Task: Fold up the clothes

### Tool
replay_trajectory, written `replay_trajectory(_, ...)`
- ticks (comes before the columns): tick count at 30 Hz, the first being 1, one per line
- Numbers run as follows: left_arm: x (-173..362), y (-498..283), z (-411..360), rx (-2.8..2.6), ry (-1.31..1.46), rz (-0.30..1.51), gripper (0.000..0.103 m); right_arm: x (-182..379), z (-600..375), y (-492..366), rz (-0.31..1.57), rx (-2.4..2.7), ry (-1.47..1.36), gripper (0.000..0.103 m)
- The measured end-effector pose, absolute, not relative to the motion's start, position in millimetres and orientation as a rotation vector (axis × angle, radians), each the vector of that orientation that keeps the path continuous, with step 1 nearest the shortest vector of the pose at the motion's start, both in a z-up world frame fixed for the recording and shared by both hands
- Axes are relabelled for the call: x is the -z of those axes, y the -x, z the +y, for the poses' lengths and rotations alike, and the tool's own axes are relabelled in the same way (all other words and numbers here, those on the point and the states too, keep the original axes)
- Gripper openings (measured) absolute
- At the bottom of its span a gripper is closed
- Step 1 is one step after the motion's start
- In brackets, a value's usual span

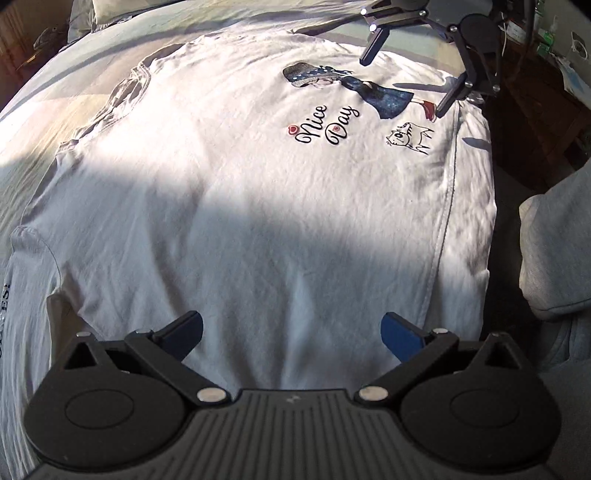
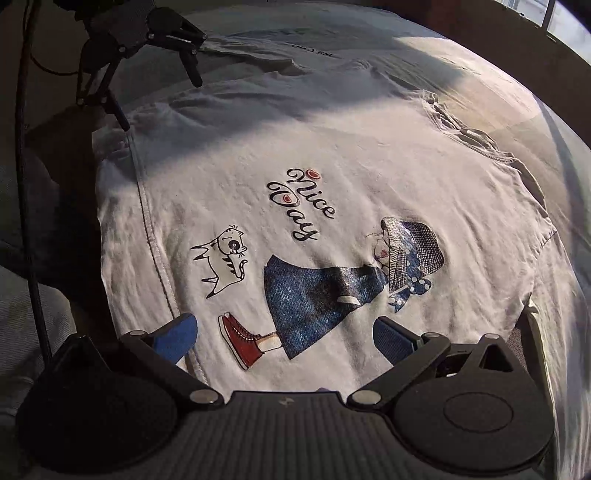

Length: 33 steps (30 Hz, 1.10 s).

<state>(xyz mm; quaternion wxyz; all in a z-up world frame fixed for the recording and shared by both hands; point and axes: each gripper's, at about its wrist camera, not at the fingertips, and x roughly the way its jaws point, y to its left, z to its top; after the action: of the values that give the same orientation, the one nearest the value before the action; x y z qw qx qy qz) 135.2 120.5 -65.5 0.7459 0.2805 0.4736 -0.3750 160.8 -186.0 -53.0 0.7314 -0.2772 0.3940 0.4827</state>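
Observation:
A white T-shirt [image 1: 229, 206] lies spread flat, print side up, on a bed; its print shows "Nice Day", a girl in a blue dress and a small cat [image 2: 225, 258]. My left gripper [image 1: 291, 332] hovers open over the plain part of the shirt, nothing between its fingers. My right gripper [image 2: 284, 332] hovers open above the hem near the red shoe [image 2: 243, 339] of the print. Each gripper shows in the other's view: the right gripper [image 1: 406, 77] at the top right, the left gripper [image 2: 159, 99] at the top left, both open above the shirt's edge.
Grey-blue bedding [image 1: 55, 110] lies under the shirt, with a pillow [image 1: 122, 7] at the far end. A second pale garment with dark lettering [image 2: 310, 51] lies beyond the shirt. A grey sleeve [image 1: 554, 251] sits at the right, dark floor and cables [image 2: 29, 184] beside the bed.

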Motion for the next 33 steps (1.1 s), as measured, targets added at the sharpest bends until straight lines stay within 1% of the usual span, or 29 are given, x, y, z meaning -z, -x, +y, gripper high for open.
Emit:
replay_trajectory(3,81,-159,124,0.813,-0.609,1.049,0.103,62,-155,-179,0.827,-1.066,0.576,0.103)
replay_trajectory(6,83,-166,136,0.802,-0.562,1.094,0.102,71,-141,-191,0.888,-1.08,0.567,0.103)
replay_trajectory(9,77,-163,146,0.724,-0.565,1.144,0.102,81,-157,-180,0.872,-1.074,0.583,0.103)
replay_trajectory(12,70,-160,155,0.644,-0.563,1.188,0.101,82,-171,-172,0.866,-1.028,0.534,0.103)
replay_trajectory(15,49,-179,176,0.484,-0.44,1.125,0.102,82,-170,-168,0.889,-0.957,0.518,0.103)
replay_trajectory(18,38,-216,217,0.196,-0.251,1.058,0.102,82,-168,-166,0.897,-0.922,0.503,0.103)
replay_trajectory(21,45,-244,265,-0.111,-0.064,1.001,0.102,81,-166,-167,0.905,-0.916,0.504,0.103)
replay_trajectory(24,67,-256,305,-0.37,0.066,0.985,0.102,81,-165,-169,0.917,-0.916,0.509,0.103)
replay_trajectory(26,84,-252,320,-0.428,0.148,0.997,0.103,80,-163,-170,0.93,-0.912,0.517,0.103)
replay_trajectory(28,90,-233,331,-0.433,0.254,0.942,0.103,79,-159,-171,0.951,-0.904,0.529,0.103)
replay_trajectory(30,90,-222,329,-0.411,0.218,0.964,0.103,78,-154,-174,0.987,-0.887,0.545,0.103)
replay_trajectory(33,87,-203,336,-0.382,0.254,1.006,0.103,76,-144,-178,1.056,-0.841,0.566,0.103)
